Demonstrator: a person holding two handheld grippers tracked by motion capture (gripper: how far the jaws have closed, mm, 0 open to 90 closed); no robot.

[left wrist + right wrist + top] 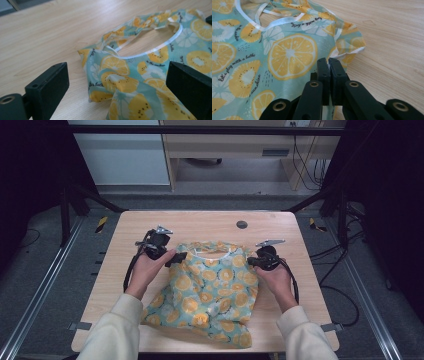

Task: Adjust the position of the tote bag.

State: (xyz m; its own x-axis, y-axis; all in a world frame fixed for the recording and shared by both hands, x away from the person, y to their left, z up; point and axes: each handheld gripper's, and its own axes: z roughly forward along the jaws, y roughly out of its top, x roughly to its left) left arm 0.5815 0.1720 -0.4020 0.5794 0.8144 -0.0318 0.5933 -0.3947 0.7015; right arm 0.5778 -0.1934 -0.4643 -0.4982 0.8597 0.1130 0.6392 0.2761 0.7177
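The garment (212,290) is pale turquoise, printed all over with yellow and orange citrus slices, white slices, seeded kiwi-like rounds and small black script; its neckline is edged in white tape. It lies between the black left gripper (176,258) and black right gripper (252,261). Under both, the worktop (200,222) is light wood grain. The sleeves (112,332) are cream.

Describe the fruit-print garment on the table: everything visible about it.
The garment is a small sleeveless top of thin, light fabric, teal with yellow citrus slices, kiwi slices and short black script. White binding edges its round neckline and armholes. It lies rumpled on the wooden table, neckline at the far end, hem toward the person. The right gripper is shut on the fabric beside an armhole; the left gripper stands open over the other shoulder, the fabric between its jaws ungripped.
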